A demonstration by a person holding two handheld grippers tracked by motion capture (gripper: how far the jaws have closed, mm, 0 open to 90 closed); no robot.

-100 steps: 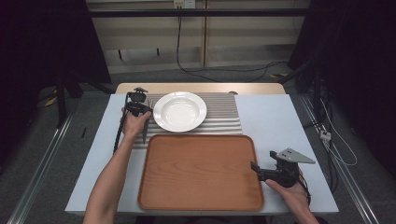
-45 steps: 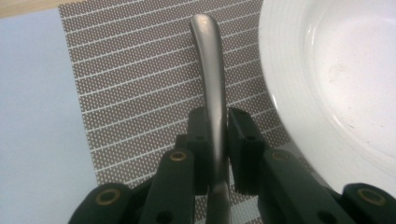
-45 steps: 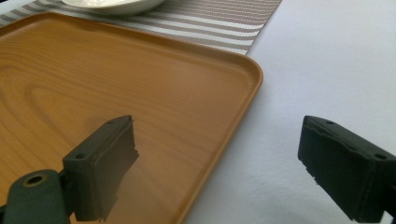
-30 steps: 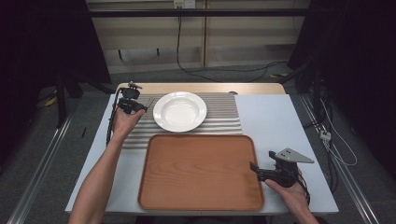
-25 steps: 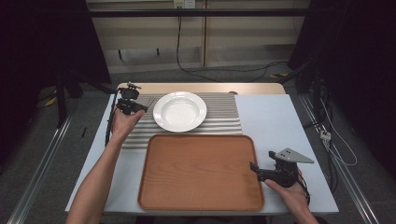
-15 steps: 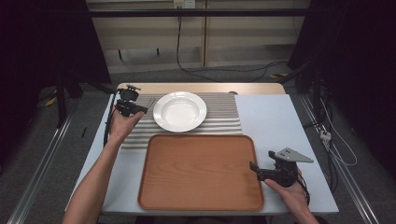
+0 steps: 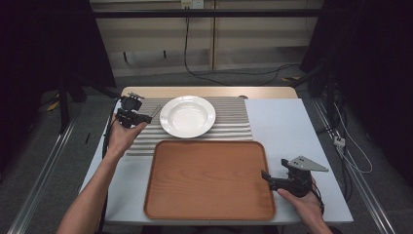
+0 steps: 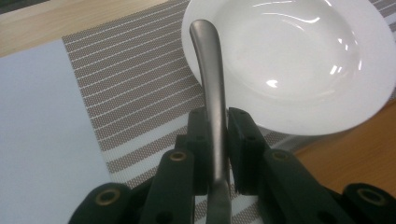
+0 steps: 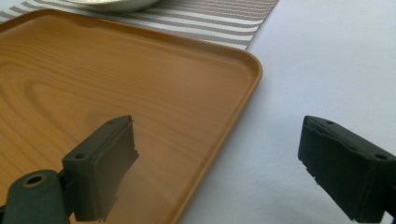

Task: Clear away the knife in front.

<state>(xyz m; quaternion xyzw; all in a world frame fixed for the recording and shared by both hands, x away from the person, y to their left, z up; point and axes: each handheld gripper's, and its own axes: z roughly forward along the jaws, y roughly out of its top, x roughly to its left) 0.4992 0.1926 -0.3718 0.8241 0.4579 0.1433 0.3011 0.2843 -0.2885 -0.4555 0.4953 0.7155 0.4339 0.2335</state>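
My left gripper [image 7: 146, 117] is shut on the handle of a metal cutlery piece [image 8: 211, 84], held above the striped placemat [image 7: 234, 122] just left of the white plate [image 7: 187, 116]. The handle [image 7: 155, 111] points toward the plate [image 8: 299, 70]; its other end is hidden under the jaws. In the left gripper view, my left gripper [image 8: 217, 128] clamps the handle from both sides. My right gripper [image 7: 266, 176] is open and empty at the right rim of the wooden tray [image 7: 209, 180]. In the right gripper view, my right gripper [image 9: 217, 154] straddles the tray's edge [image 9: 243, 107].
A white table cover [image 7: 287, 126] lies to the right of the placemat and tray. The bare wooden table edge [image 7: 209, 91] runs behind the plate. Cables trail across the floor beyond the table.
My left gripper, still holding the cutlery, has shifted a little to the left and lifted slightly beside the plate. The right gripper has stayed where it was.
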